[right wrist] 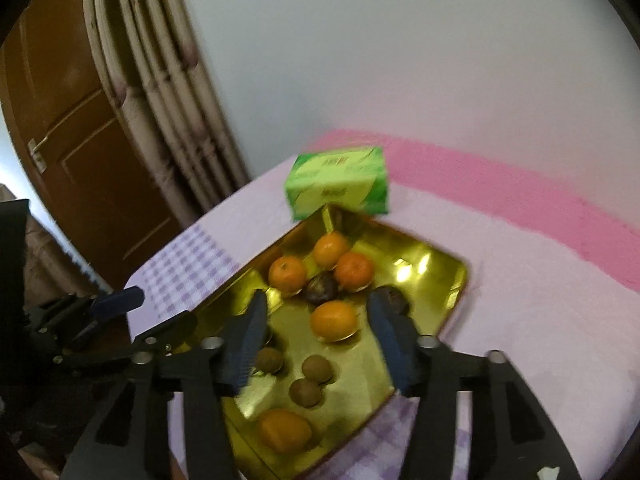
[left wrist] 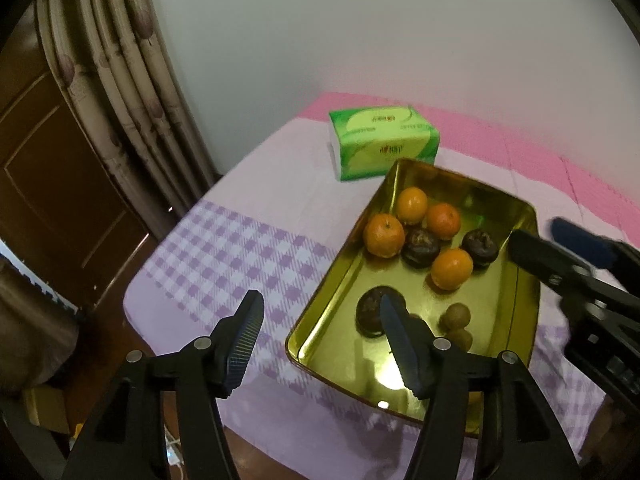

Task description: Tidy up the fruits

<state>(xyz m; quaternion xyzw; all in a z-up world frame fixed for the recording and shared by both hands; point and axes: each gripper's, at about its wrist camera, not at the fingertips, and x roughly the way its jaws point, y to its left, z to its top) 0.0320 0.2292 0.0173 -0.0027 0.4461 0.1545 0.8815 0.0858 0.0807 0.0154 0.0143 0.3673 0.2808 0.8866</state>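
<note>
Oranges (right wrist: 334,320) in the shiny gold metal tray (right wrist: 448,280) are framed just ahead of the nearer, released, empty right claw (right wrist: 316,344).

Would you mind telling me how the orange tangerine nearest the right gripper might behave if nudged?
The round orange tangerine would probably roll across the smooth gold metal tray. Its rind looks firm, so it probably tolerates gentle gripping.

Oranges (right wrist: 334,320), dark fruits (left wrist: 420,247), small brown fruits (right wrist: 317,369) in gold tray (left wrist: 516,320).

Pale wall (left wrist: 360,20), beige curtain (left wrist: 120,80), brown door (right wrist: 80,140), possibly wood.
</note>
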